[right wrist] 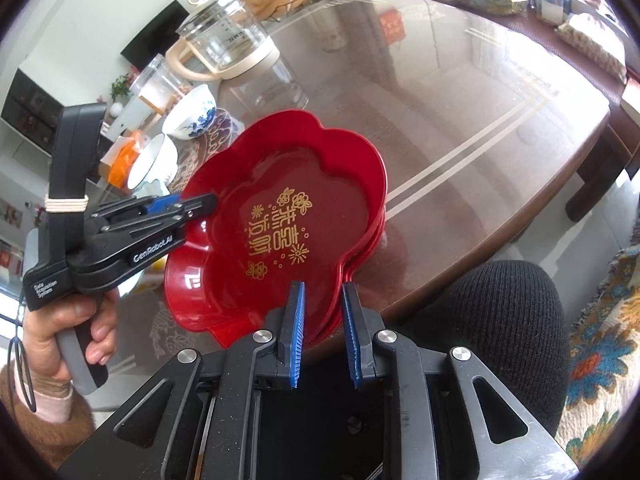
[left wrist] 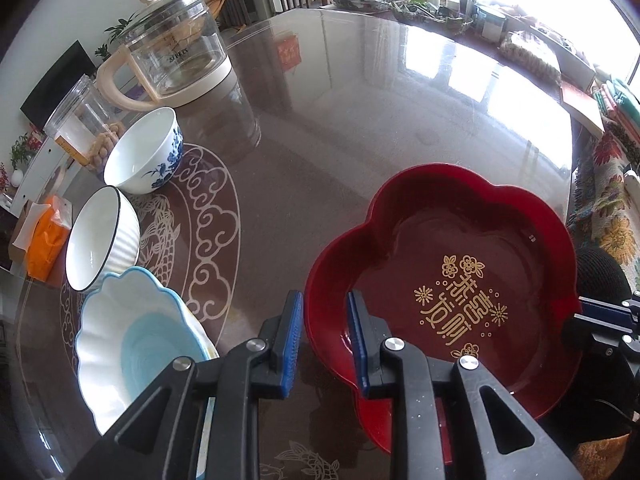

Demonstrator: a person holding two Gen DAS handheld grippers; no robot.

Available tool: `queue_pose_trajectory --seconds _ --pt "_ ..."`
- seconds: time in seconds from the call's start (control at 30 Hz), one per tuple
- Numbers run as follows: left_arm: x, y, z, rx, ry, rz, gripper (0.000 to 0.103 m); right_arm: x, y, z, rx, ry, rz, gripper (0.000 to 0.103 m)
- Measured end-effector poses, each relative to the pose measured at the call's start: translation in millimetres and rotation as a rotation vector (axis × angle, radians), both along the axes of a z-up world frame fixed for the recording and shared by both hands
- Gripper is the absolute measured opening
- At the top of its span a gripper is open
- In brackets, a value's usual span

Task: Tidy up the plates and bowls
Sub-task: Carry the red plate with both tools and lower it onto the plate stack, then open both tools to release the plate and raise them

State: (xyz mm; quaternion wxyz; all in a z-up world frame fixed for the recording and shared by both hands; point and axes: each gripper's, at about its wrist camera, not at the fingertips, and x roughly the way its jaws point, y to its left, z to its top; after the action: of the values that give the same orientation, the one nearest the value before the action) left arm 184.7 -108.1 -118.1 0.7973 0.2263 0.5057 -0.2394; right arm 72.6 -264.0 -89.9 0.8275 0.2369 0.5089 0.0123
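A red flower-shaped plate (left wrist: pixel 452 280) with gold writing sits on top of other red plates near the table's front edge; the stack also shows in the right wrist view (right wrist: pixel 288 216). My left gripper (left wrist: pixel 326 340) straddles the top plate's left rim, one finger outside and one inside, with a gap still visible. My right gripper (right wrist: pixel 322 332) is open at the stack's near rim, holding nothing. At the left stand a blue-and-white scalloped bowl (left wrist: pixel 132 344), a white black-rimmed bowl (left wrist: pixel 100 240) and a blue-flowered white bowl (left wrist: pixel 144 152).
A glass kettle (left wrist: pixel 176 48) and a clear jar (left wrist: pixel 80 120) stand at the back left, with an orange packet (left wrist: pixel 46 236) beside them. Clutter lines the glass table's far edge (left wrist: pixel 420 4). A dark knee (right wrist: pixel 496 332) is at the front right.
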Motion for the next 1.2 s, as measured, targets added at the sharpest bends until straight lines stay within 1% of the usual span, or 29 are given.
queue_pose_trajectory --seconds 0.07,0.1,0.2,0.23,0.3,0.37,0.47,0.57,0.63,0.7,0.77,0.83,0.93,1.07,1.13,1.2 --pt "-0.8 3.2 3.8 -0.008 -0.003 0.006 0.043 2.1 -0.8 -0.8 0.007 -0.001 0.001 0.026" --pt "-1.4 5.2 6.9 -0.017 -0.005 0.01 0.044 2.3 -0.7 0.1 0.007 -0.007 0.002 0.03" --pt "-2.9 12.7 21.1 -0.056 -0.019 0.027 0.045 -2.1 -0.7 6.8 -0.014 -0.036 0.006 0.034" --pt "-4.2 16.3 26.3 -0.075 -0.025 0.037 0.047 -3.8 -1.4 9.4 -0.022 -0.047 0.004 0.037" --pt "-7.2 24.5 36.0 -0.118 -0.035 0.065 0.052 -7.0 -2.8 13.8 -0.042 -0.068 -0.004 0.041" --pt "-12.2 33.9 42.5 -0.16 -0.048 0.101 0.059 -10.4 -1.6 16.8 -0.061 -0.094 0.001 0.044" --pt "-23.9 46.7 41.1 -0.201 -0.062 0.156 0.063 -19.8 7.0 17.3 -0.094 -0.139 0.03 0.048" --pt "-37.9 56.7 28.6 -0.227 -0.037 0.203 0.063 -33.5 22.4 11.9 -0.125 -0.15 0.076 0.051" --pt "-47.8 60.8 17.1 -0.241 -0.007 0.22 0.063 -44.4 33.9 6.1 -0.147 -0.14 0.105 0.057" --pt "-57.1 61.9 6.0 -0.246 0.014 0.229 0.063 -55.8 44.2 -0.4 -0.171 -0.122 0.136 0.057" --pt "-58.5 59.3 -5.1 -0.241 0.039 0.231 0.064 -58.3 52.8 -11.2 -0.177 -0.082 0.171 0.057" --pt "-53.6 55.5 -13.1 -0.247 0.064 0.238 0.064 -53.8 56.6 -22.2 -0.167 -0.046 0.193 0.057" --pt "-41.2 47.8 -20.8 -0.261 0.084 0.238 0.064 -38.3 60.2 -31.2 -0.192 -0.028 0.203 0.057" --pt "-23.6 39.4 -32.0 -0.341 0.155 0.227 0.064 -17.3 55.8 -40.9 -0.172 -0.014 0.176 0.059" --pt "-16.0 31.9 -37.4 -0.358 0.18 0.222 0.064 -10.1 53.7 -45.3 -0.164 -0.007 0.158 0.057" --pt "-7.0 23.2 -39.1 -0.359 0.179 0.222 0.064 -4.7 50.4 -45.0 -0.17 -0.017 0.138 0.056"
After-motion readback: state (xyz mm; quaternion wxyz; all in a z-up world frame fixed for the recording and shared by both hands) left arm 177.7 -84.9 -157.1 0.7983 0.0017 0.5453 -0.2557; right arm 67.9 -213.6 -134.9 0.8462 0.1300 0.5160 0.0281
